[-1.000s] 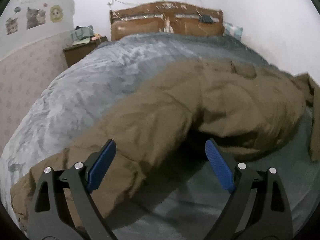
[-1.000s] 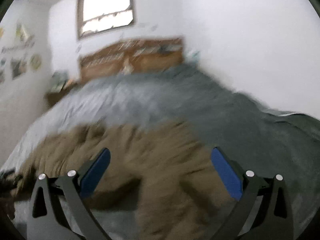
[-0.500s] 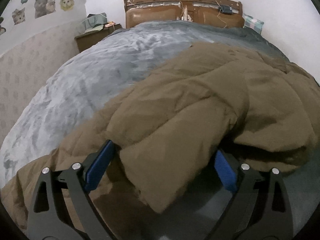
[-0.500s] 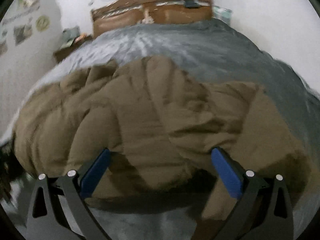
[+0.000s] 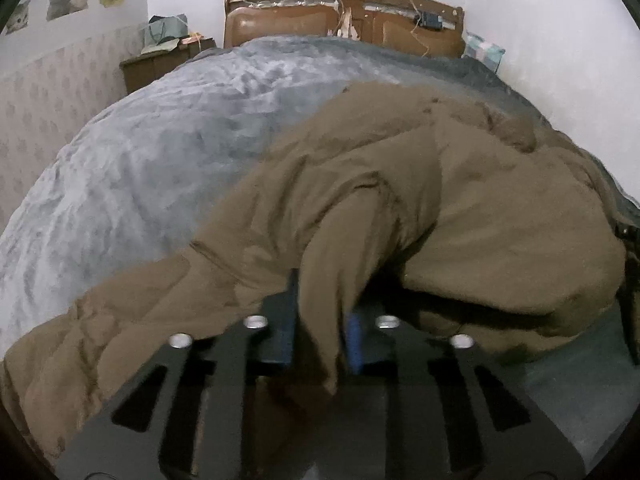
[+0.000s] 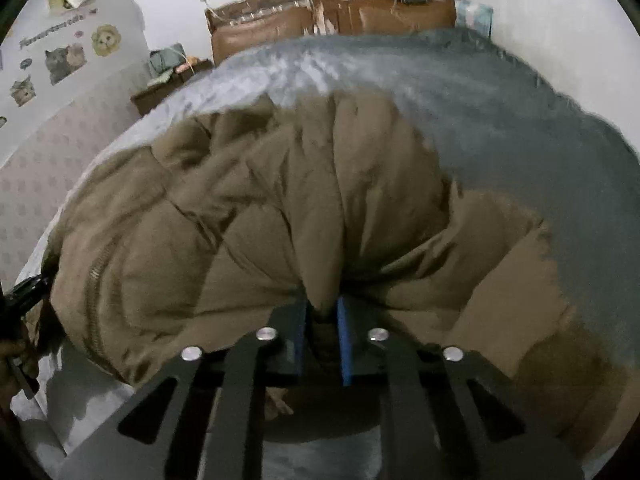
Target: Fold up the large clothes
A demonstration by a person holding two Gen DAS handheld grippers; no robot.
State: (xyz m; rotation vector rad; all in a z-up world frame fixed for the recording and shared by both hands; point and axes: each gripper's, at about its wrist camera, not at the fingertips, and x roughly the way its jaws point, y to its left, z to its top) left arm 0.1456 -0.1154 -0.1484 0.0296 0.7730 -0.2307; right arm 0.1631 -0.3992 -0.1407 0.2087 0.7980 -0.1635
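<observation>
A: The left gripper [image 5: 320, 320] is closing on a fold of the brown coat [image 5: 400, 184], with cloth already pinched between its blue pads. The right gripper [image 6: 322, 328] is closing the same way on another bunch of the coat [image 6: 280, 200], and fabric sits between its pads too.

B: Where does the coat lie?

A: Heaped on the near part of the bed [image 5: 180, 140], on the grey blanket, well short of the headboard [image 5: 344, 12]. It is rumpled, not spread out. In the right view a zip [image 6: 96, 276] runs down the coat's left part, so I judge that to be a front edge.

B: How should this step be done well, then?

A: I'd check that each gripper bites enough padded cloth, not just a thin outer skin. Puffy fabric can slip out of a shallow pinch once its weight comes on.

B: And after the grip?

A: Probably lift both hands together and draw them apart, so the coat hangs or lies flat before any fold. Pulling unevenly would likely twist it.

B: Any risk?

A: The grippers may have caught several layers at once; I cannot tell how many. If so, the coat could stay bunched when raised.
</observation>
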